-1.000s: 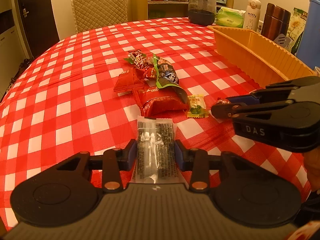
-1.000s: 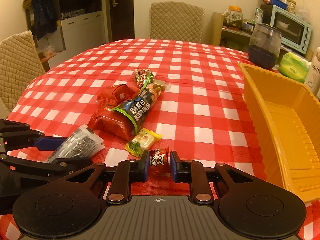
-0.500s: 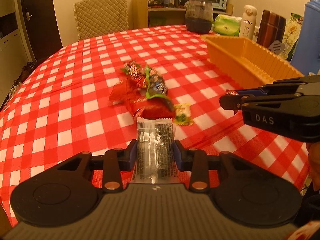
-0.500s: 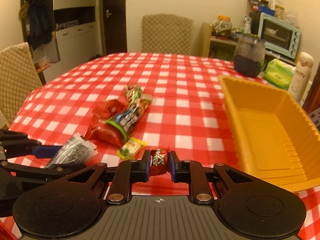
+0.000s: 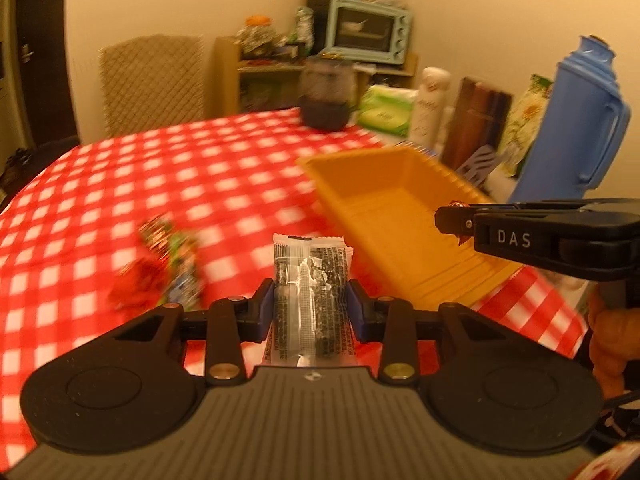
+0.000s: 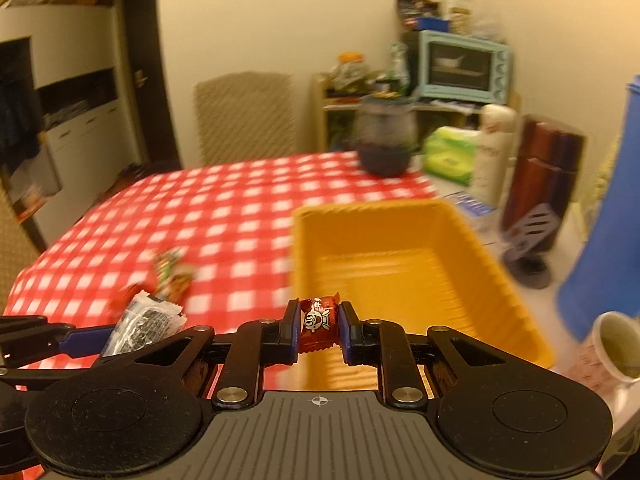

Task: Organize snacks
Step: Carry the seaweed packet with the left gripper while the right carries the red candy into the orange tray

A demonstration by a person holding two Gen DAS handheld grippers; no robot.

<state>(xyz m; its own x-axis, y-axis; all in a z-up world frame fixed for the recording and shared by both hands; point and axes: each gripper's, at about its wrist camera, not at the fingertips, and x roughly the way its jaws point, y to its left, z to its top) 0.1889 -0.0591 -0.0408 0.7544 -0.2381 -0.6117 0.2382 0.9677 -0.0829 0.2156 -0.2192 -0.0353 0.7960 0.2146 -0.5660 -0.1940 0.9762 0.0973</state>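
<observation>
Both views are smeared by motion blur, so the loose snacks (image 5: 160, 268) left on the red-and-white checked tablecloth (image 5: 120, 184) are seen only as a red, green and dark jumble at about nine o'clock in the left wrist view, and their labels cannot be read. The left gripper (image 5: 310, 304) is clenched on a clear packet (image 5: 310, 288) with a dark, speckled filling and fine black print; the packet stands upright between the blue pads, and its lower end is hidden behind the gripper body. The right gripper (image 6: 318, 324) is clamped on a small red candy (image 6: 318, 322) printed with a white cartoon figure, its crimped ends showing above and below the pads. In the left wrist view the right gripper is seen side-on at three o'clock, marked DAS, with only a sliver of the candy showing at its tip, held over the orange basket (image 5: 384, 184). The basket, a long ribbed tub, lies at about one o'clock in both views, its inside showing no snacks, and its near wall is partly covered by the gripper in the right wrist view. A blue jug (image 5: 576, 120) is cut off at the right edge, and a cup (image 6: 616, 344) at four o'clock is only partly seen. A dark jar (image 6: 384, 140), a green pack, bottles and a pale blue oven (image 6: 464, 66) are blurred at twelve o'clock.
</observation>
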